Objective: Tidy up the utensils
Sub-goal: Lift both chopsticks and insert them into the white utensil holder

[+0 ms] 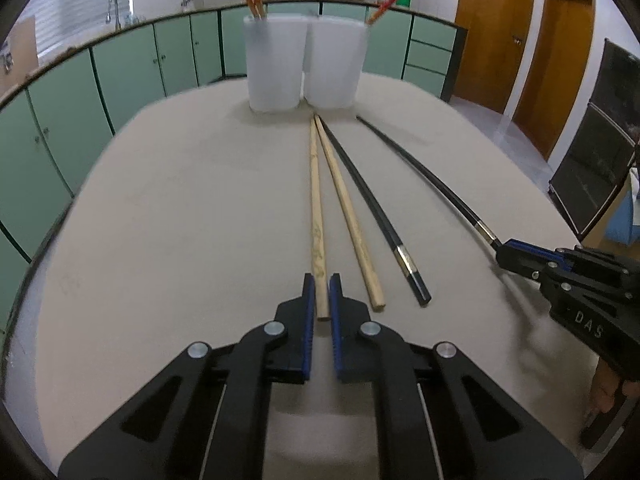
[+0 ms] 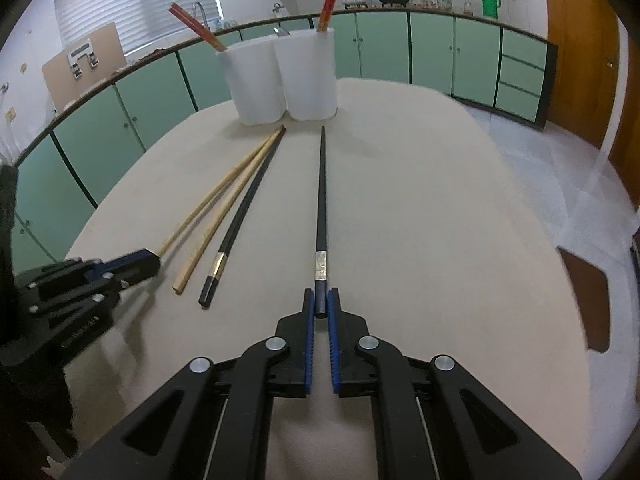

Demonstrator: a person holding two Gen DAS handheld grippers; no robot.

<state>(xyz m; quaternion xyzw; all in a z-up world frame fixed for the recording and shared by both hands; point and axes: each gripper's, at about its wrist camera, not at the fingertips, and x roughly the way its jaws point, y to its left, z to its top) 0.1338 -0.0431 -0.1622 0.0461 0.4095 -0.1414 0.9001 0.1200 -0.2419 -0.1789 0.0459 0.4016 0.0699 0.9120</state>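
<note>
The left tool is closing its blue pads on the near end of the leftmost wooden chopstick, which is lying on the beige desk beside a second wooden chopstick and a black chopstick, their far tips meeting just in front of two white holders. Further right, the right tool is gripping the butt of the other black chopstick, which is pointing straight toward those holders, where red chopsticks are standing tilted.
</note>
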